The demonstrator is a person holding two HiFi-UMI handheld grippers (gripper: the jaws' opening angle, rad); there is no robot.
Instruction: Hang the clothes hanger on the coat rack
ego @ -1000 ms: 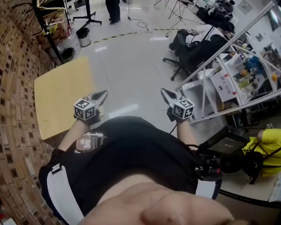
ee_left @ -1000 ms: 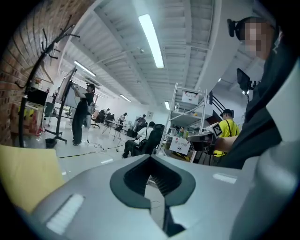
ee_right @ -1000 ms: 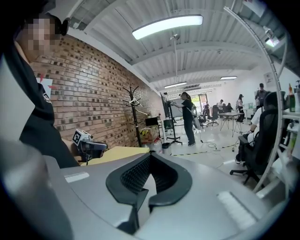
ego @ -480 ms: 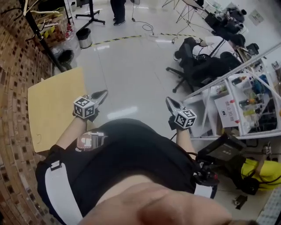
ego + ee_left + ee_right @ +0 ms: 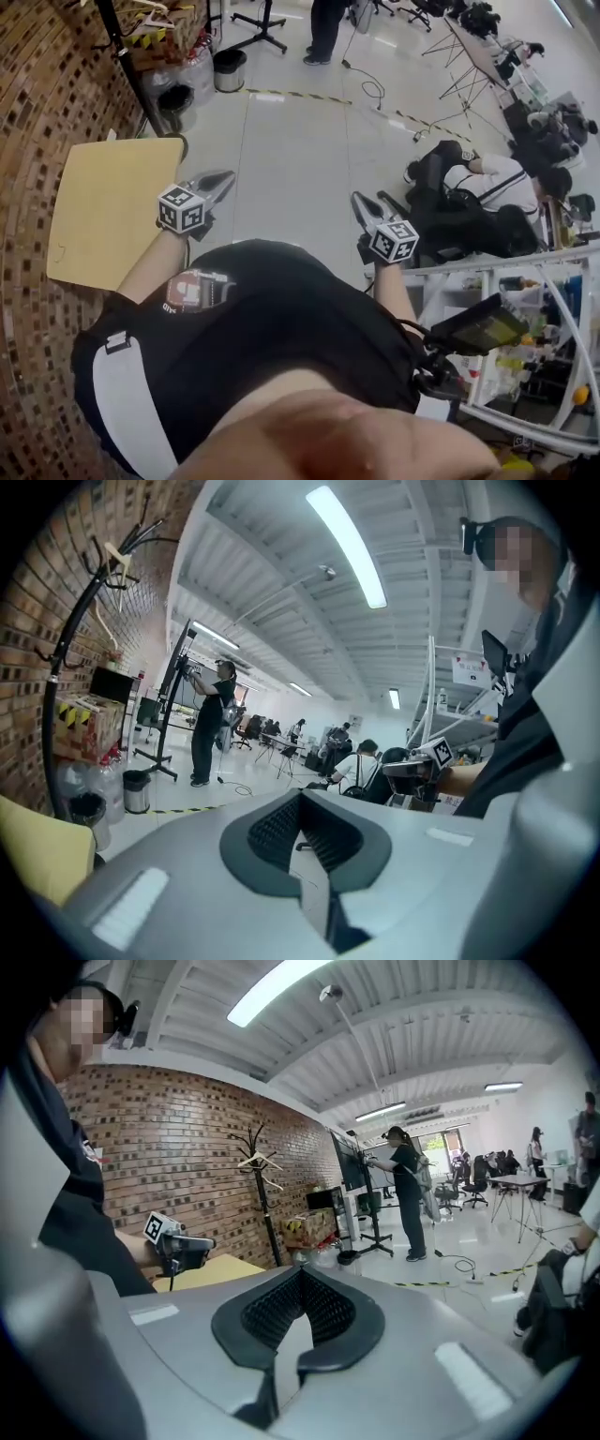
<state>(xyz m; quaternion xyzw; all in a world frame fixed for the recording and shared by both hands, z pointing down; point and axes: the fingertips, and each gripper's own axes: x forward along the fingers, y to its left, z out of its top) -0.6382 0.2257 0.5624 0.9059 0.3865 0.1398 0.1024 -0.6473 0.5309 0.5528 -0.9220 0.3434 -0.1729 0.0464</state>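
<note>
The black coat rack point(image 5: 70, 639) stands by the brick wall, with a pale clothes hanger point(image 5: 112, 560) on its upper hooks. The right gripper view shows the same rack point(image 5: 261, 1204) and hanger point(image 5: 260, 1160) far off. In the head view only the rack's pole point(image 5: 122, 52) shows at top left. My left gripper point(image 5: 214, 181) and right gripper point(image 5: 361, 202) are held out in front of the body over the floor. Both are shut with nothing between the jaws. Neither gripper holds a hanger.
A yellow table point(image 5: 108, 211) stands against the brick wall point(image 5: 37, 94) at the left. Bins point(image 5: 230, 67) sit near the rack's foot. One person stands point(image 5: 323, 28) at the back and another sits point(image 5: 483, 183) at the right. A metal shelf point(image 5: 525, 309) stands at the right.
The view has swung to the left: the wall, table and rack pole show more, and the shelf has slid to the lower right. Both grippers stay shut in front of the body.
</note>
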